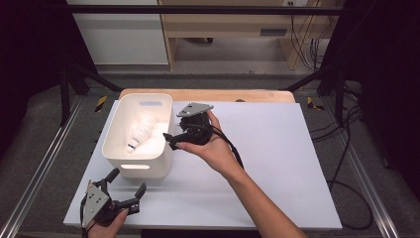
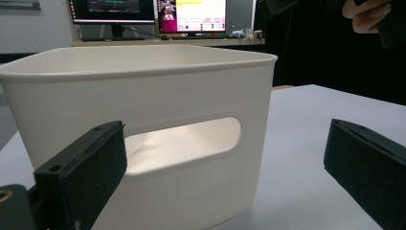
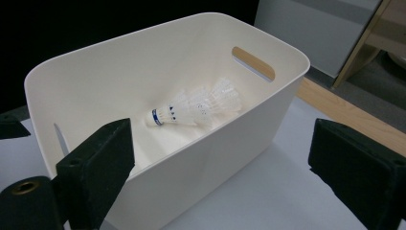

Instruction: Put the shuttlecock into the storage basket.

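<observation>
Now the right gripper (image 1: 171, 140) is hovering at the bin's (image 1: 119, 157) three-o'clock rim, jaws spread, pinching nothing — shuttlecock (image 3: 196, 109) lying inside on the floor. Left gripper (image 1: 128, 183) idling at six o'clock, also spread. Risk: pulling back carelessly — a jaw catching the rim, tipping the bin.

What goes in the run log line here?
white feathered shuttlecock in white plastic bin | right gripper open | left gripper open
</observation>
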Demonstrator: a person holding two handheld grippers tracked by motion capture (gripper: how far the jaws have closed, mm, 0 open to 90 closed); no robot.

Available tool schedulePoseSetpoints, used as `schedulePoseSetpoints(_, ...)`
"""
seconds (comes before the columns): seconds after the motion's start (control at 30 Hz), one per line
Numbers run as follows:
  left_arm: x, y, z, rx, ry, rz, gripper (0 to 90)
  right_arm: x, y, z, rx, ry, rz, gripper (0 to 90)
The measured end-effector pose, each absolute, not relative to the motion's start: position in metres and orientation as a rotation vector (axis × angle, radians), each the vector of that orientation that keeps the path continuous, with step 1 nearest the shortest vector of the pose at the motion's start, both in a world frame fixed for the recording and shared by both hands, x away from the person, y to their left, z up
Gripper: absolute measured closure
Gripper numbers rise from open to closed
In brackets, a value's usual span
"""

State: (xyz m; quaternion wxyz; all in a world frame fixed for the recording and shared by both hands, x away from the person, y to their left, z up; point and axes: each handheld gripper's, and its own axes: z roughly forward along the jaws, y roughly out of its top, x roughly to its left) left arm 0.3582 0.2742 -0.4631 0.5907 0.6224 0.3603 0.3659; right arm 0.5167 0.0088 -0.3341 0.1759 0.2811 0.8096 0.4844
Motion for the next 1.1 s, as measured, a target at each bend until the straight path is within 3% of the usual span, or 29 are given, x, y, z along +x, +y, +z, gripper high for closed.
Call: schedulePoseSetpoints(1.1, 0.358, 0.275, -0.463, 1.453, 0.833, 0.854, 1.0, 0.522, -0.023, -0.335, 0.892, 2.189, 1.406, 3.8)
